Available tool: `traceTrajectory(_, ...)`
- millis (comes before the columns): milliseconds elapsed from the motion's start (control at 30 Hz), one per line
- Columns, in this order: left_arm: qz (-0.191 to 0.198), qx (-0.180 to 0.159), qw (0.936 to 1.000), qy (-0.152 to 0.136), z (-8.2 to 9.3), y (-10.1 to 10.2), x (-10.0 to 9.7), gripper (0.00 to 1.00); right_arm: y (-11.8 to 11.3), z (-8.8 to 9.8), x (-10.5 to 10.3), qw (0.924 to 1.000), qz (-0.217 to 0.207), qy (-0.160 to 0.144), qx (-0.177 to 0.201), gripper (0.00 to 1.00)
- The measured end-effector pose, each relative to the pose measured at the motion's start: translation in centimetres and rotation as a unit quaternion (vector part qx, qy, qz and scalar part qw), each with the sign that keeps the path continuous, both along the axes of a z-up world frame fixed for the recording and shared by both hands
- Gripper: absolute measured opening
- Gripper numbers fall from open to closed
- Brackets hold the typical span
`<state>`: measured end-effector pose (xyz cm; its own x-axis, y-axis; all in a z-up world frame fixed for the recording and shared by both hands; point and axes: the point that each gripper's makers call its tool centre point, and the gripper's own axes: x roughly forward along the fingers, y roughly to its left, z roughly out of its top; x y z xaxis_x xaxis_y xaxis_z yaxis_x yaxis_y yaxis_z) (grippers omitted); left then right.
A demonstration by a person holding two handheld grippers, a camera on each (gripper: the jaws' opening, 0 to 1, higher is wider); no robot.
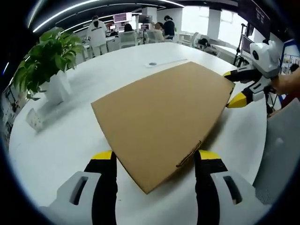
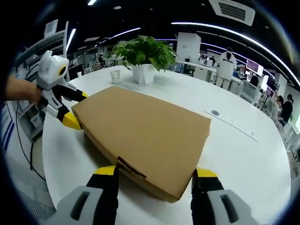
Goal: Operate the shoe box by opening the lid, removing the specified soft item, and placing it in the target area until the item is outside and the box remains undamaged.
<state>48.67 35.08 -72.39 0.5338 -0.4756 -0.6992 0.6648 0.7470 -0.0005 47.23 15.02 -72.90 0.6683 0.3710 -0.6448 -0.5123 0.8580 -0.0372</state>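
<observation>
A closed brown cardboard shoe box (image 1: 164,117) lies flat on the round white table (image 1: 61,145). My left gripper (image 1: 155,155) is open, its yellow-tipped jaws standing on either side of the box's near corner. At the opposite corner my right gripper (image 1: 233,87) is open too, one jaw above and one below the lid edge. In the right gripper view the box (image 2: 145,131) runs away from my right gripper (image 2: 155,172), whose jaws straddle its near end. The left gripper (image 2: 77,108) brackets the far left corner there. The soft item is hidden inside.
A potted plant (image 1: 47,61) (image 2: 143,54) in a white pot and a small white cup (image 1: 35,119) (image 2: 116,75) stand near the table's rim. A flat strip (image 2: 232,124) and a round cable port (image 1: 152,63) lie past the box. A hand (image 1: 286,84) holds the right gripper. People sit at desks behind.
</observation>
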Motion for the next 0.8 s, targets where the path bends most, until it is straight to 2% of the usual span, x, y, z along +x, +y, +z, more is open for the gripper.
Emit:
traceTrajectory(533, -0.034, 0.028, 0.9988, 0.019, -0.3, 1.8, 1.8, 0.68, 2.0, 0.0, -0.1, 0.999, -0.045, 0.003, -0.005, 0.6)
traceTrajectory(800, -0.037, 0.028, 0.9987, 0.02, -0.4, 2.4, 2.1, 0.67, 2.5, -0.1, -0.1, 0.9985, -0.053, 0.002, -0.01, 0.61)
